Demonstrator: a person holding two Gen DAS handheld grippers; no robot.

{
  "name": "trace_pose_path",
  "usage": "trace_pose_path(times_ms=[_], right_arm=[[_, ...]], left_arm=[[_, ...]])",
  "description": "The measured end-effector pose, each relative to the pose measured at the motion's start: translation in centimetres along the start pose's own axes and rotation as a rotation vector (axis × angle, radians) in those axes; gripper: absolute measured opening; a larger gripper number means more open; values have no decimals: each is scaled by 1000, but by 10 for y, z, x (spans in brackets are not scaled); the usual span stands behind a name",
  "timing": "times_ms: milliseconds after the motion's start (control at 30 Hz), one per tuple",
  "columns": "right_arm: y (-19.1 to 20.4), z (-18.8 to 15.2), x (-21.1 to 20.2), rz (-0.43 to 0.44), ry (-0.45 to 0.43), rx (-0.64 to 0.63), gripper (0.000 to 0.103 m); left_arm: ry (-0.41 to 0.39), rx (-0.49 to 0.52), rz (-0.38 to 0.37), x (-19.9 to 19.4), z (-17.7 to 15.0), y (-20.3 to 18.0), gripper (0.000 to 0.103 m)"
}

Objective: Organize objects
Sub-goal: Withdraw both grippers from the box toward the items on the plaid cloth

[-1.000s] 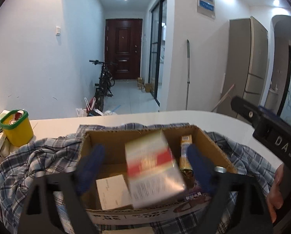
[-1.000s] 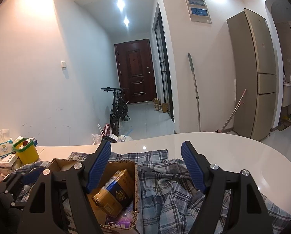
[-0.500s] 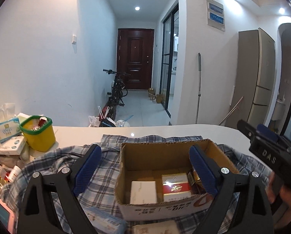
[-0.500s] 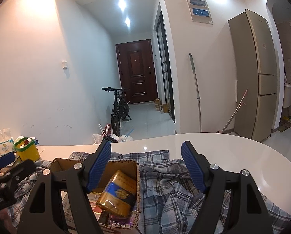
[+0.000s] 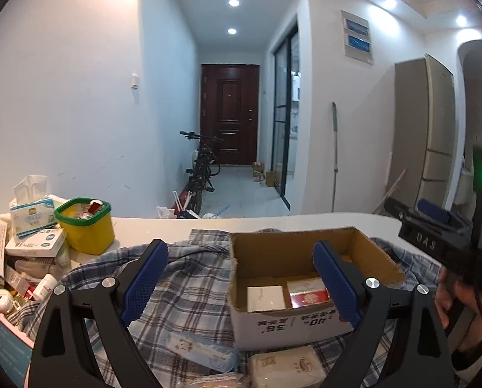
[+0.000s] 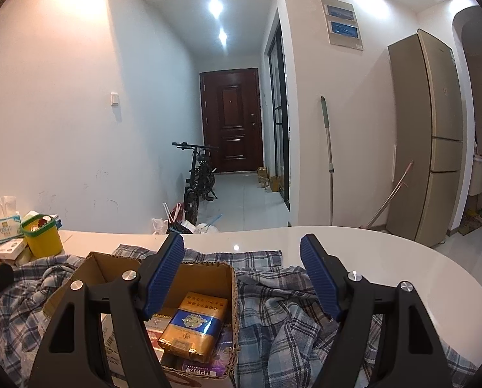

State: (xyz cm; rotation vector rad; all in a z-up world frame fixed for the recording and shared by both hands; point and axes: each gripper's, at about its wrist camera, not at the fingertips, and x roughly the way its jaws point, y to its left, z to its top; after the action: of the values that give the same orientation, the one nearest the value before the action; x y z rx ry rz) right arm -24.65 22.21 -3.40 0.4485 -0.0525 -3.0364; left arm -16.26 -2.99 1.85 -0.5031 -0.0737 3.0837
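An open cardboard box (image 5: 292, 320) stands on a plaid cloth (image 5: 189, 278). It holds a white box (image 5: 266, 297), a red-and-white box (image 5: 309, 294) and, in the right wrist view, a gold-and-blue box (image 6: 194, 323) leaning on its right wall (image 6: 233, 291). My left gripper (image 5: 237, 281) is open and empty, above the cloth at the box's left front. My right gripper (image 6: 241, 278) is open and empty over the box's right side; it also shows in the left wrist view (image 5: 434, 226). A light blue packet (image 5: 202, 349) and a beige packet (image 5: 286, 365) lie before the box.
A yellow tub with a green rim (image 5: 86, 223), a tissue pack (image 5: 31, 213) and a pile of small boxes and bottles (image 5: 31, 265) crowd the table's left end. The white round table (image 6: 354, 249) curves away at right. A hallway with a bicycle (image 5: 202, 165) lies beyond.
The red-and-white box dropped from my left gripper into the cardboard box. My left gripper then pulled back and to the left. The right gripper barely moved.
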Motion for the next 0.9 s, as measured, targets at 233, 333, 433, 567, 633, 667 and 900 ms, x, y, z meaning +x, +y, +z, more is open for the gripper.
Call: trace_pose_path(times_ms=[233,333,433,567,633,667,900], right_arm=[[2,17,-21,-3,-38,10,73],[11,34,-64,11,-141,-33,73],[15,47,-99,62,-172,-31,74],[20,50,-131,157,-162,-20,75],[22,47,-142,173,-157,-23,75],[23,44,-147,180,-156,-25,75],[21,26,-171,209,-159,-18,75]], left_arm=[[-42,-48,-15,-25,22,15,93],[-91,31,-2,-49,26,5,93],[-162,73,-15,-77,28,-4,93],[-212,49,-43,-106,30,-7,93],[-262,20,17,-121,28,-4,93],[-287,11,43,-127,27,-1,93],[-341,24,79,-156,17,12,93]])
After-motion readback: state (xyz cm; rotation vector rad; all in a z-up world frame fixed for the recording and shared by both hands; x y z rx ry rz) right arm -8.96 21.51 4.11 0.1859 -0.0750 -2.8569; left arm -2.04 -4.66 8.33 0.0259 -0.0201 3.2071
